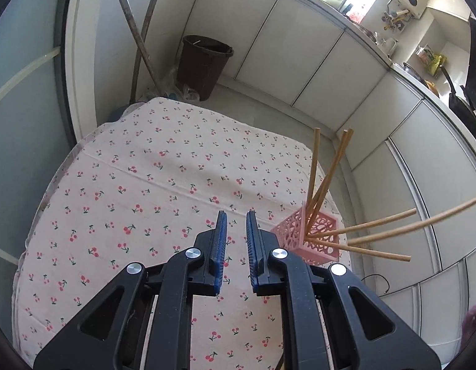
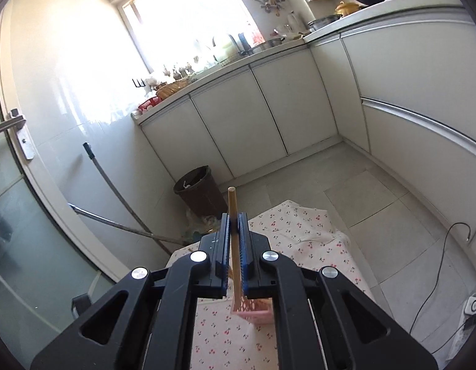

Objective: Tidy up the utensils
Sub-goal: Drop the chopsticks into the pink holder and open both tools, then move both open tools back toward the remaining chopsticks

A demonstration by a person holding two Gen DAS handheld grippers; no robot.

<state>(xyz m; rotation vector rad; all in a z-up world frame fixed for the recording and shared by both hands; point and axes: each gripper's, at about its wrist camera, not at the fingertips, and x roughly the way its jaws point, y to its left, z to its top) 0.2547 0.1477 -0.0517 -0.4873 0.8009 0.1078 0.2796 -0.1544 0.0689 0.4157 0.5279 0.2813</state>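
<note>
- Left gripper (image 1: 236, 215): jaws parted by a narrow gap, holding nothing, above the cherry-print cloth (image 1: 163, 185) on the bench.
- Pink holder (image 1: 308, 236): on the bench's right edge, just right of the left gripper; several chopsticks (image 1: 330, 172) fan out of it.
- Right gripper (image 2: 234, 219): jaws closed on one chopstick (image 2: 233, 203), its lower end at the holder (image 2: 256, 310) below.
- Brown bin (image 1: 204, 64): on the floor beyond the bench.

Both grippers, left gripper (image 1: 236, 215) & right gripper (image 2: 234, 217): matte black plastic linkage arms w/ triangular cutouts, round silver pivot screws, blue ribbed pads (image 1: 251, 246) lining the fingers.
</note>
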